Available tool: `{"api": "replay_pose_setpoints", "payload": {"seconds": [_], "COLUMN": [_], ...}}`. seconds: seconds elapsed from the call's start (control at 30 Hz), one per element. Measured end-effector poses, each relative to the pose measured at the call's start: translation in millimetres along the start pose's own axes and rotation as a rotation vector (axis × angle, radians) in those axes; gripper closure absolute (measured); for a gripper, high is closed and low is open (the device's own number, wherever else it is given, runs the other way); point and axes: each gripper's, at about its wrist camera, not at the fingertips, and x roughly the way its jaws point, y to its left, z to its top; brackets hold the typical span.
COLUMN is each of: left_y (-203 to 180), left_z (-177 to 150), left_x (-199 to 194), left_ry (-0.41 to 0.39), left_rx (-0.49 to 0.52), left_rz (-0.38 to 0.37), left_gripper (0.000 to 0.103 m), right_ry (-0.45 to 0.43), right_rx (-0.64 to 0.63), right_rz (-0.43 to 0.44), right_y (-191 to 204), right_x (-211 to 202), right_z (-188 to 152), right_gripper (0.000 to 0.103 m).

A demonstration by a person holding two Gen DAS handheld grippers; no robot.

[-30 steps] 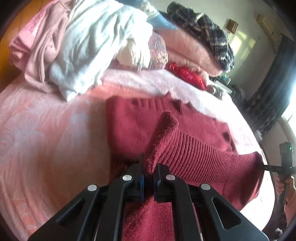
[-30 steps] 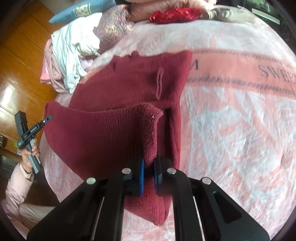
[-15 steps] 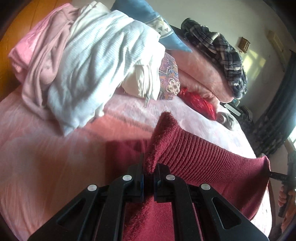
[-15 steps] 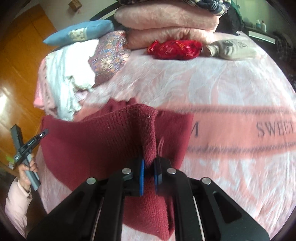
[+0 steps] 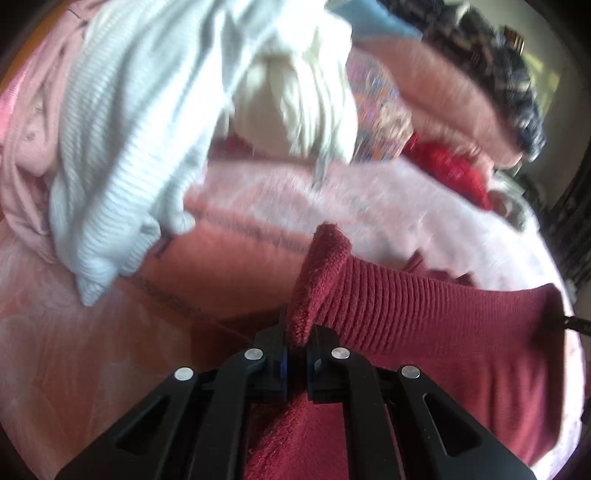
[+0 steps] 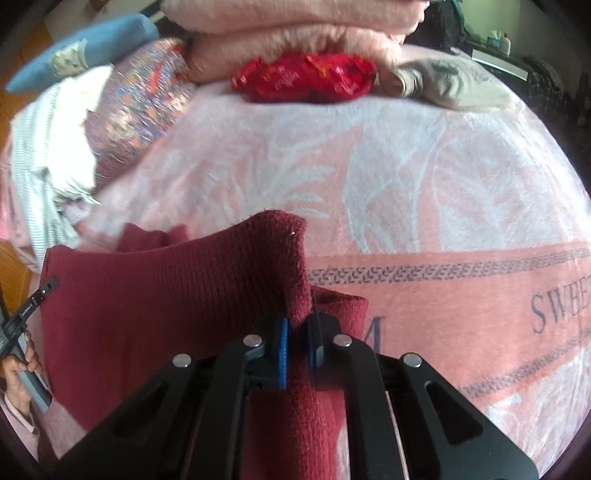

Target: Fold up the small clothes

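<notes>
A dark red knitted sweater (image 5: 424, 317) lies on a pink bedspread (image 6: 406, 177). My left gripper (image 5: 297, 343) is shut on one corner of its ribbed hem. My right gripper (image 6: 299, 332) is shut on the other corner of the sweater (image 6: 177, 295). The hem is stretched between the two grippers and held above the rest of the sweater, which it mostly hides. The left gripper also shows at the left edge of the right wrist view (image 6: 40, 295), and the right gripper's tip at the right edge of the left wrist view (image 5: 576, 325).
A heap of white and pink clothes (image 5: 122, 129) lies close ahead on the left. Folded pink blankets (image 6: 295, 33), a red bag (image 6: 306, 77), a patterned cushion (image 6: 136, 103) and a grey garment (image 6: 450, 85) line the far end of the bed.
Both grippers have carried the held hem forward over the sweater toward its collar end. The lower layer is now nearly covered and the clothes heap is much closer.
</notes>
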Motion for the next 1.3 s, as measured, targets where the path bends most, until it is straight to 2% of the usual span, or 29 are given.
{"api": "replay_pose_setpoints", "payload": {"seconds": [0.13, 0.37, 0.43, 0.47, 0.57, 0.6, 0.63, 0.67, 0.7, 0.8, 0.83, 0.93, 0.97, 1.07, 1.2, 1.27, 1.3], "left_y": [3.8, -0.2, 0.9, 2.6, 9.6, 13.5, 17.4, 20.4, 23.5, 35.4, 39.1, 49.6, 48.8, 43.2, 33.5, 31.9, 32.0], "left_z": [-8.6, -10.2, -7.9, -5.8, -1.5, -2.7, -7.1, -12.6, -19.4, -60.0, -73.9, -114.9, -124.8, -137.2, -139.7, -141.0, -141.7], "left_x": [21.9, 31.2, 28.5, 22.3, -1.1, -17.2, -33.4, -46.5, -58.5, -93.3, -99.2, -105.4, -100.7, -98.6, -86.8, -81.8, -80.4], "left_ry": [0.046, 0.074, 0.080, 0.086, 0.101, 0.102, 0.102, 0.106, 0.108, 0.123, 0.130, 0.158, 0.192, 0.190, 0.195, 0.196, 0.194], "left_rx": [0.001, 0.015, -0.004, -0.027, -0.063, -0.074, -0.080, -0.075, -0.065, -0.039, -0.043, -0.079, -0.076, -0.069, -0.046, -0.044, -0.044], "left_rz": [0.032, 0.066, 0.063, 0.052, 0.010, -0.019, -0.037, -0.047, -0.057, -0.079, -0.087, -0.138, -0.153, -0.207, -0.195, -0.184, -0.181], "left_gripper": [0.096, 0.094, 0.089, 0.088, 0.076, 0.061, 0.048, 0.047, 0.046, 0.037, 0.037, 0.037, 0.039, 0.038, 0.038, 0.038, 0.039], "right_ry": [0.020, 0.036, 0.040, 0.041, 0.057, 0.061, 0.075, 0.079, 0.070, 0.125, 0.145, 0.186, 0.194, 0.222, 0.212, 0.238, 0.253], "right_rx": [0.009, 0.051, 0.066, 0.069, 0.040, 0.030, 0.004, -0.026, -0.051, -0.080, -0.086, -0.081, -0.069, -0.045, -0.036, -0.024, -0.023], "right_rz": [-0.001, -0.008, 0.001, 0.006, 0.004, 0.020, 0.045, 0.044, 0.043, 0.116, 0.130, 0.165, 0.194, 0.230, 0.244, 0.255, 0.265], "right_y": [-3.5, -10.9, -12.0, -12.6, -14.4, -15.1, -14.9, -14.1, -14.2, -19.1, -22.4, -30.4, -33.3, -38.7, -39.0, -38.6, -37.5], "right_x": [20.3, 32.4, 24.5, 15.3, -18.7, -32.7, -48.7, -63.2, -78.3, -99.1, -102.2, -98.5, -95.2, -84.3, -79.6, -69.4, -65.6], "right_z": [-1.5, -8.5, -8.0, -7.8, -11.7, -16.5, -24.0, -33.2, -46.5, -93.2, -116.6, -155.5, -166.5, -177.2, -169.3, -168.4, -169.6], "right_gripper": [0.096, 0.091, 0.082, 0.082, 0.069, 0.067, 0.055, 0.047, 0.047, 0.048, 0.048, 0.048, 0.049, 0.051, 0.053, 0.071, 0.077]}}
